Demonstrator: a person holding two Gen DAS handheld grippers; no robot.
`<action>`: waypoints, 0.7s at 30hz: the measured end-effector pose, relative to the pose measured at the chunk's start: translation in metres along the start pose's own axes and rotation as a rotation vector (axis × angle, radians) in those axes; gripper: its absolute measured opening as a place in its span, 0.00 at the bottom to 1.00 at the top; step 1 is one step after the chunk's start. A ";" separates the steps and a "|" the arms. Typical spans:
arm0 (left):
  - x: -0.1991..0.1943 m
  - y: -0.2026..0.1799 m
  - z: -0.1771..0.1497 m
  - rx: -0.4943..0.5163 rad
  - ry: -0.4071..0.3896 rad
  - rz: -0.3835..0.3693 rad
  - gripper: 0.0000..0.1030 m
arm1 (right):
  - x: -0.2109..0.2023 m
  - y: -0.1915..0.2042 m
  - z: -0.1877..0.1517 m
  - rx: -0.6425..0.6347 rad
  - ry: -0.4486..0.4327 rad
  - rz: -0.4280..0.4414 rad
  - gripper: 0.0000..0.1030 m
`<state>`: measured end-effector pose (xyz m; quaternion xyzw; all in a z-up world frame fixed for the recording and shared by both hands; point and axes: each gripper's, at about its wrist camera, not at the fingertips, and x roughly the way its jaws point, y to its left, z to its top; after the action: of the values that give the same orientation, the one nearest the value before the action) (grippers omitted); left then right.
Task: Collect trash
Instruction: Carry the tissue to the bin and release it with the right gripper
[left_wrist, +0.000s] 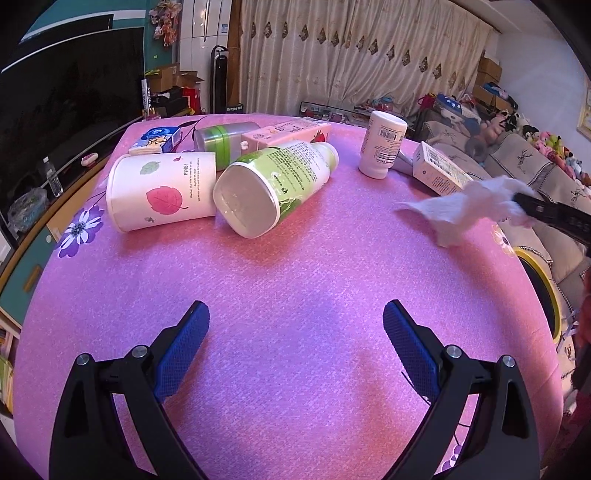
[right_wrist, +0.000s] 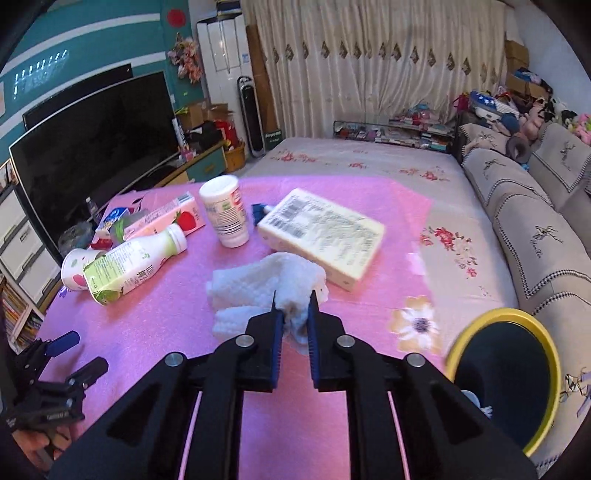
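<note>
My right gripper (right_wrist: 293, 300) is shut on a crumpled white paper towel (right_wrist: 266, 280), which hangs just above the pink tablecloth (right_wrist: 177, 314). In the left wrist view the same towel (left_wrist: 469, 206) dangles from the right gripper (left_wrist: 519, 199) at the table's right edge. A black bin with a yellow rim (right_wrist: 546, 354) stands below the table on the right, close to that gripper. My left gripper (left_wrist: 295, 314) is open over bare cloth, with nothing between its blue pads (left_wrist: 184, 347).
On the table lie a leaf-print paper cup (left_wrist: 162, 188), a green-labelled bottle (left_wrist: 280, 184), a pink strawberry carton (left_wrist: 288, 133), a can (left_wrist: 221, 142) and a cream box (left_wrist: 439, 173). A white jar (left_wrist: 384, 144) stands upright. A sofa (right_wrist: 524, 221) runs along the right.
</note>
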<state>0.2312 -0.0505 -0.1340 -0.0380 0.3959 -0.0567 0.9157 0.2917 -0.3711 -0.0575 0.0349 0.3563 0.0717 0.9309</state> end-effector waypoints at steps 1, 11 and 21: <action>0.000 -0.001 0.000 0.004 -0.003 0.002 0.91 | -0.008 -0.007 -0.002 0.009 -0.009 -0.008 0.11; -0.004 -0.005 0.001 0.028 -0.031 0.023 0.91 | -0.065 -0.120 -0.036 0.174 -0.047 -0.208 0.11; -0.005 -0.008 0.001 0.044 -0.042 0.040 0.91 | -0.049 -0.190 -0.083 0.298 0.025 -0.360 0.11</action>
<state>0.2282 -0.0579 -0.1286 -0.0112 0.3762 -0.0464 0.9253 0.2212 -0.5650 -0.1091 0.1068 0.3749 -0.1483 0.9089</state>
